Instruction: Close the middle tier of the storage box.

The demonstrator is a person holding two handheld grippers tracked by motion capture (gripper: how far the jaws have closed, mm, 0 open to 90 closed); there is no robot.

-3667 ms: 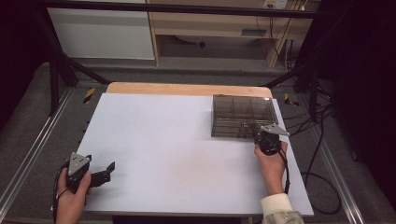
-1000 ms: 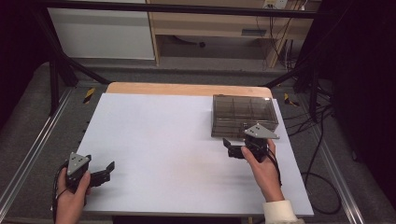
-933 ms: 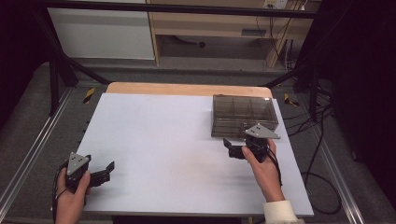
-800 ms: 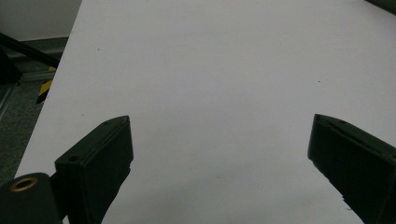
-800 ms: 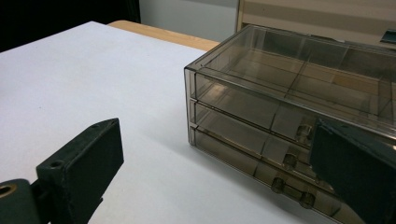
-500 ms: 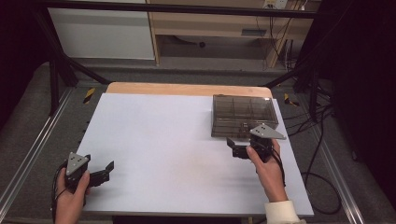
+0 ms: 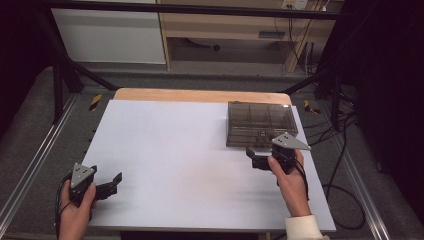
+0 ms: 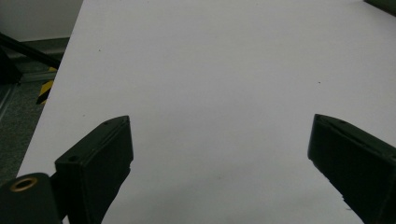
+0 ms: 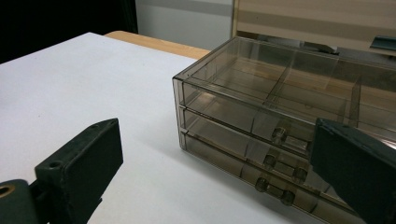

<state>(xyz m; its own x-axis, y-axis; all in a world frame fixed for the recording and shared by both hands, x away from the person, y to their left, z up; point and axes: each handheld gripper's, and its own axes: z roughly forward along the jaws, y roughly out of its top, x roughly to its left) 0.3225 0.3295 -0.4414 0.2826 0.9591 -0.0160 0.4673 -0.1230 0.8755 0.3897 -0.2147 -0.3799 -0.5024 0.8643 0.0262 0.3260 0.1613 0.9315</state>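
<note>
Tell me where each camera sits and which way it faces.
High view: above the person's side, looking forward and down at the white table; both hands, left gripper and right gripper show.
Left gripper view: rides the left gripper, facing bare table.
Right gripper view: rides the right gripper, facing the smoky clear plastic drawer box, shared with the high view.

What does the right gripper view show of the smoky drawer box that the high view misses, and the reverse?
Right gripper view: the drawer box from the front, with stacked shut drawers and small handles, seen between the open right tongs.

High view: the left tongs open at the near left edge, and the box's divided top.

Both: box on the white table, right tongs near it.
</note>
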